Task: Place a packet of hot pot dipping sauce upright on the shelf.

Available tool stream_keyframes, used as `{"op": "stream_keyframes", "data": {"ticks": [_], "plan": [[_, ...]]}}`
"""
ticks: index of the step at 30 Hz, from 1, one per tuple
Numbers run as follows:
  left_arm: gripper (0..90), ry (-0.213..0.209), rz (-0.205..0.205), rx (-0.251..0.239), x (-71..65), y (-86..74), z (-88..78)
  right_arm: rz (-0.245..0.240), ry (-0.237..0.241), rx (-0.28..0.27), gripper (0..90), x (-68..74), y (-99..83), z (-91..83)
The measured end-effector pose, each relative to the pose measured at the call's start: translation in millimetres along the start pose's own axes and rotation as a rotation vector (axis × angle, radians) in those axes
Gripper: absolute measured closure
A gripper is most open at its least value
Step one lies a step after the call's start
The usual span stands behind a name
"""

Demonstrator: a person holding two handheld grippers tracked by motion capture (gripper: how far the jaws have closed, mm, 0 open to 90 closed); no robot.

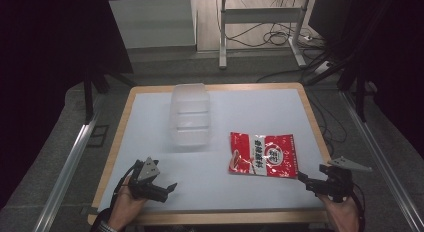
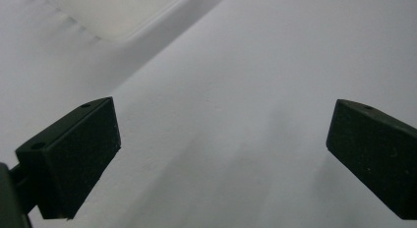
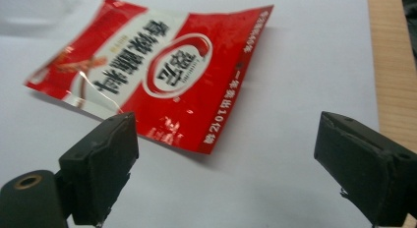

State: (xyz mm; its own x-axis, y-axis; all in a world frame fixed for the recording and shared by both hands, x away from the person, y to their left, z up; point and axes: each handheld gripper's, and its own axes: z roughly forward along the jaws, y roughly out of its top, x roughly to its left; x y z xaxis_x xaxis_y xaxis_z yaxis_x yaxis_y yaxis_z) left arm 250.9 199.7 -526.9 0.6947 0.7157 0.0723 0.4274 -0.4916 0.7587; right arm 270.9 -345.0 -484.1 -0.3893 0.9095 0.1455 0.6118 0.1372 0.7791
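- Gaping wide, the left gripper holds nothing; in the left gripper view only bare white table top lies between its two black jaws.
- The right gripper is also spread wide and empty, its jaws apart from everything but low over the table.
- A red and white packet lies flat ahead of the right jaws, its near edge just beyond the left-hand jaw in the right gripper view and not touching it.
- From the high view the packet sits just ahead of the right gripper, towards the far left of its tips, and well apart from the left gripper.
- A clear plastic box stands farther ahead, between the two grippers' lines and beyond the packet's left side; nothing lies between it and the left jaws.
- In the left gripper view a pale corner of the box shows ahead and to the left of the jaws, blurred and cut off by the frame.
- A strip of the table's wooden edge runs past the right-hand jaw in the right gripper view.
- The packet's print is upside down from the right jaws and too blurred to read.
- Each hand is partly cut off at the bottom of the high view.
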Motion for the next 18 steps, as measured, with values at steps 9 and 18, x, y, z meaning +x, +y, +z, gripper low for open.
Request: {"op": "stream_keyframes", "data": {"ticks": [9, 18], "plan": [[0.0, -0.014, 0.009, -0.005, -1.3, -0.2, 0.3, -0.066, 0.018, 0.07, 0.0, 2.7, -3.5, 14.7], [0.0, -0.017, 0.017, -0.008, -2.2, 0.1, 0.5, -0.057, 0.033, 0.062, 0.0, -1.0, -4.8, 16.4]]}}
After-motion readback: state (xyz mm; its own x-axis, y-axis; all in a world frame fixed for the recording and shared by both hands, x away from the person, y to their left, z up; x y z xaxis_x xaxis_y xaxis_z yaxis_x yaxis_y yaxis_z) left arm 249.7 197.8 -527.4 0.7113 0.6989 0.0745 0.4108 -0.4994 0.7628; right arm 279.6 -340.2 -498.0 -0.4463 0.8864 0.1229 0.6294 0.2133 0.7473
